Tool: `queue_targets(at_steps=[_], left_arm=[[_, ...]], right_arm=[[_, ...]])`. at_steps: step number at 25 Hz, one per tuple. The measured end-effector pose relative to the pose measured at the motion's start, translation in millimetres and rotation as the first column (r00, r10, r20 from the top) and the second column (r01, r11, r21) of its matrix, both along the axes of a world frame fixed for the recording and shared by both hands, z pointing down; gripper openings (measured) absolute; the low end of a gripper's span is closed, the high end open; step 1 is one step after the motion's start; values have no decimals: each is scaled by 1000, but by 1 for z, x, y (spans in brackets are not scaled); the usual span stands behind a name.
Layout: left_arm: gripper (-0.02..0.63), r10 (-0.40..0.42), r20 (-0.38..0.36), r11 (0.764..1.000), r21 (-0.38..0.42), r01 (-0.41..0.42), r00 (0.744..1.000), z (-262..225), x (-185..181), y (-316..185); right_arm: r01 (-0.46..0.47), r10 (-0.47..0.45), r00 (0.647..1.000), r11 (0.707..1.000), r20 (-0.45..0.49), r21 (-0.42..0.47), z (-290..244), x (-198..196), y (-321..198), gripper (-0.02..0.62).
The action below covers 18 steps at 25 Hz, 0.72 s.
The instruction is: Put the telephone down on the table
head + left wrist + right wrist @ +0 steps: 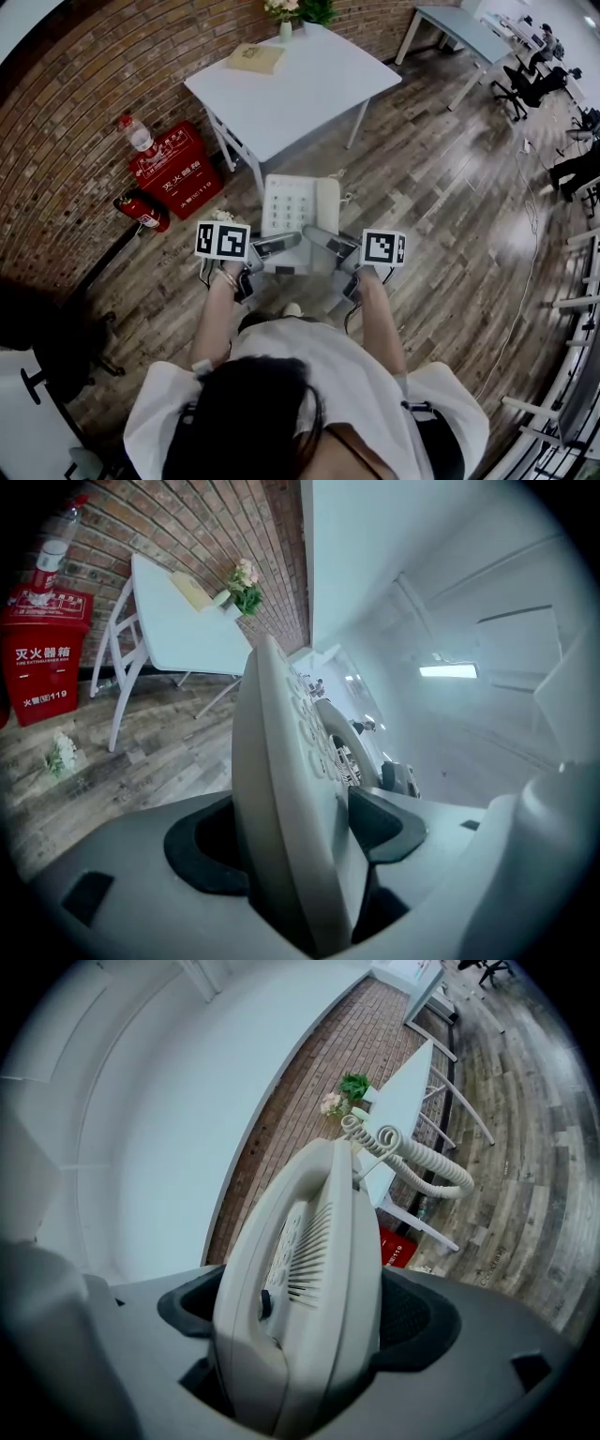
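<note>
Carry step. Telephone is in the air over the floor, short of the white counter. Left tool and right tool are each clamped on its near end. Next, I'd say: get it over bare counter, lower it flat, then release.

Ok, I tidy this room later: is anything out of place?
A small bunch of flowers lies on the wooden floor near the red box, away from the plant on the white table.
</note>
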<state>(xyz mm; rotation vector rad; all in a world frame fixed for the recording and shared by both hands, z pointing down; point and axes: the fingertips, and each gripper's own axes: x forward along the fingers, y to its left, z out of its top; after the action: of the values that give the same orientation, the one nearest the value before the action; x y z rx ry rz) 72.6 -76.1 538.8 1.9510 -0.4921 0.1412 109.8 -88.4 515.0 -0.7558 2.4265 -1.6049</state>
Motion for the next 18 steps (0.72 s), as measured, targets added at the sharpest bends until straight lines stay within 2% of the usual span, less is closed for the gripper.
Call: queue_targets(at_steps=[7, 10, 18], left_arm=[[325, -16, -11, 1000, -27, 16, 1000, 0, -10, -30], [326, -18, -12, 1000, -23, 18, 1000, 2, -10, -24], [327, -9, -13, 999, -33, 9, 1000, 6, -17, -44]], right_arm=[[16, -17, 1000, 1000, -12, -25, 0, -11, -31, 440], [11, -12, 999, 1000, -38, -25, 4, -7, -26, 440], [10, -10, 1000, 1000, -14, -28, 5, -18, -45, 440]])
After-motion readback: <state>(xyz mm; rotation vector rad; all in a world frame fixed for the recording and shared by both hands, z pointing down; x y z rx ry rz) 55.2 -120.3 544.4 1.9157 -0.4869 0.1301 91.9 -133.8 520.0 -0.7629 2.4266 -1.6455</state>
